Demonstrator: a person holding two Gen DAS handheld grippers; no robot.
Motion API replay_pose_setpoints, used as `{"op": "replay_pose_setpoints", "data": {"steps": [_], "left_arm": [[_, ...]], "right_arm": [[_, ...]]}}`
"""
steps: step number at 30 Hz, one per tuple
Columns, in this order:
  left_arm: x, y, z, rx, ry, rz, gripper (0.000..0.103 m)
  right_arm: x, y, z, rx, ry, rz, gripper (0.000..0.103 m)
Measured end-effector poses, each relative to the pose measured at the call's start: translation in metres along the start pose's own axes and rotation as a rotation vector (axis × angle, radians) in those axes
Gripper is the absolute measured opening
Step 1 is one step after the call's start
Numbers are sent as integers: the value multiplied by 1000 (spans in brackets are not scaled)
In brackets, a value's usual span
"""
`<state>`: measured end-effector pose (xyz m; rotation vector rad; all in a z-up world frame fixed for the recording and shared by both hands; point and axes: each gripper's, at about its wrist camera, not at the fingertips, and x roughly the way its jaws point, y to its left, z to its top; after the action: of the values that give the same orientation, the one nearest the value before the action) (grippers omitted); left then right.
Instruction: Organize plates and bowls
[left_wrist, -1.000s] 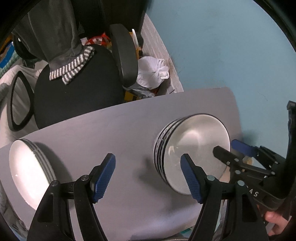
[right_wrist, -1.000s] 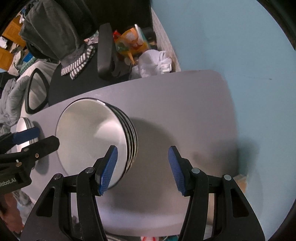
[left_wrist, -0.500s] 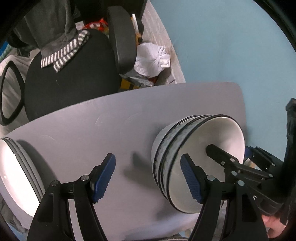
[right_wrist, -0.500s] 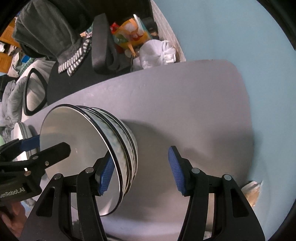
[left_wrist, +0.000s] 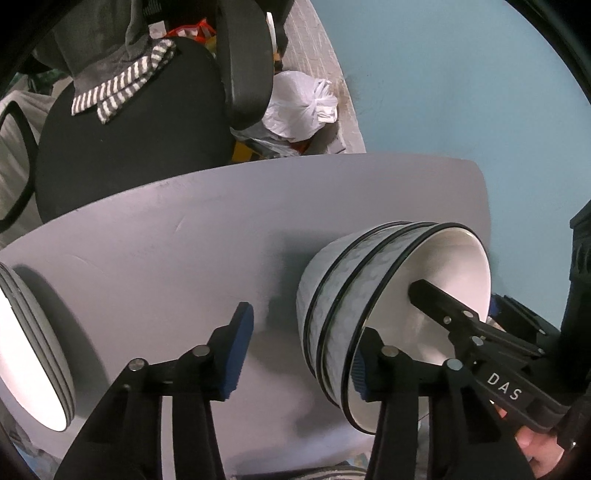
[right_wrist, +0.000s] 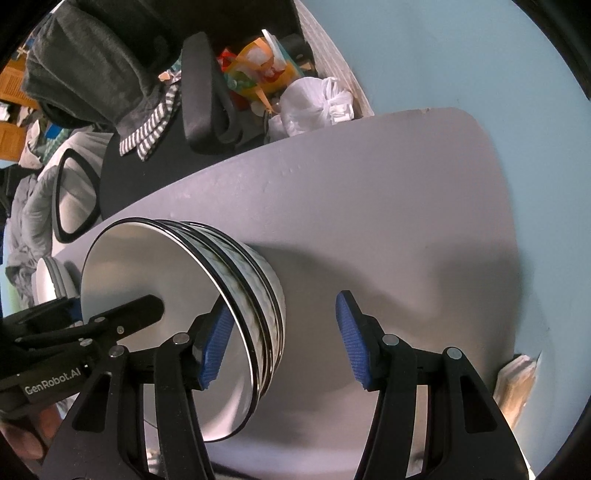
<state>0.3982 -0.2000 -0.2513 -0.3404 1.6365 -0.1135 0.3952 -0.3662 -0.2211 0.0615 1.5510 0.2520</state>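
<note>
A stack of three white bowls with black rims (left_wrist: 354, 295) stands on the grey table (left_wrist: 184, 258); it also shows in the right wrist view (right_wrist: 255, 295). My left gripper (left_wrist: 299, 354) is open, its right finger inside the top bowl and its left finger outside the stack. My right gripper (right_wrist: 284, 339) is open, its left finger inside the bowl's opposite rim and its right finger outside. A stack of white plates (left_wrist: 29, 350) lies at the table's left end, also seen small in the right wrist view (right_wrist: 50, 280).
A black office chair (left_wrist: 129, 122) with a striped cloth stands past the table's far edge. A white plastic bag (left_wrist: 299, 107) and clutter lie on the floor by the blue wall (left_wrist: 461, 92). The table's right end (right_wrist: 495, 221) meets the wall.
Both grippers have come down closer to the bowl stack. The bowls now look larger and are seen more from the side. Both stay open.
</note>
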Motion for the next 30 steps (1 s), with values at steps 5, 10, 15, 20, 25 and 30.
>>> {"op": "replay_pose_setpoints", "data": {"steps": [5,10,15,20,25,30], "left_arm": [[-2,-10,1,47,-6,10,30],[-3,-17,2,62,11,8,22],[-3,-15,3,77,23,1,21],[-3,-21,2,103,21,35,20],[-4,-24,1,123,20,60,18],[-6,-24,0,141,23,76,17]], "right_arm": [[-1,3,3,-14,10,14,36],[0,18,5,-71,27,-18,26],[0,22,4,-90,26,-41,24],[0,28,3,-103,27,-75,24],[0,25,4,-86,33,-80,21],[-2,25,4,-87,34,-80,21]]}}
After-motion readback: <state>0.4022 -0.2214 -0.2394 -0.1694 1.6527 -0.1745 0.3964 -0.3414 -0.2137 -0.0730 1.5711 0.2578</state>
